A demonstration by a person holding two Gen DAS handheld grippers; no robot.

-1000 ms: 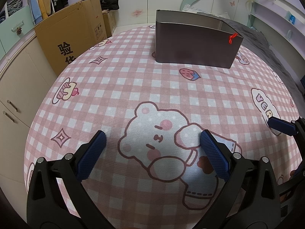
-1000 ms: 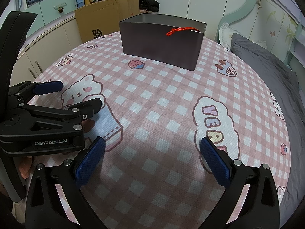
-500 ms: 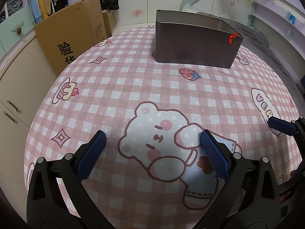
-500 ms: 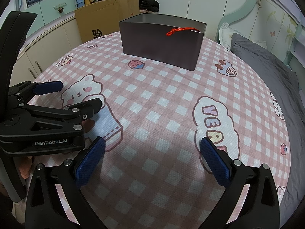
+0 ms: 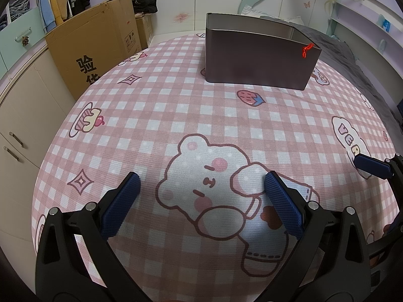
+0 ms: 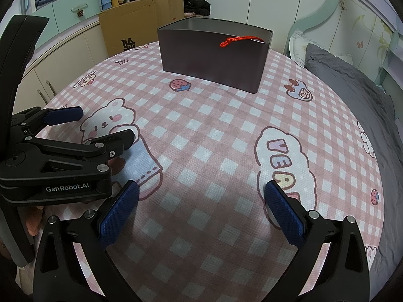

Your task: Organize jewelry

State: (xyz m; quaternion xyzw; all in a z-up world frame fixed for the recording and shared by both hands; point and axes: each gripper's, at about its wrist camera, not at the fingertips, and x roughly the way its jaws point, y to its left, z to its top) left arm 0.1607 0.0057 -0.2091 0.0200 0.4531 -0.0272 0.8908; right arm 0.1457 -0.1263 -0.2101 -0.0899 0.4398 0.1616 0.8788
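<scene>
Both tools wide open, holding nothing.
I've got L tool [image 5: 201,191] & R tool [image 6: 201,198] over the counter [image 6: 214,130]; box [image 6: 214,58] far side, red cord [image 6: 236,40] over its rim.

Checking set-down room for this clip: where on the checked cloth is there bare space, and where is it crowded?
Bare cloth runs from the dark box at the far end to both open grippers, left gripper and right gripper. Only the near left is crowded, where the left gripper sits beside the right. A red cord drapes the box rim.
</scene>
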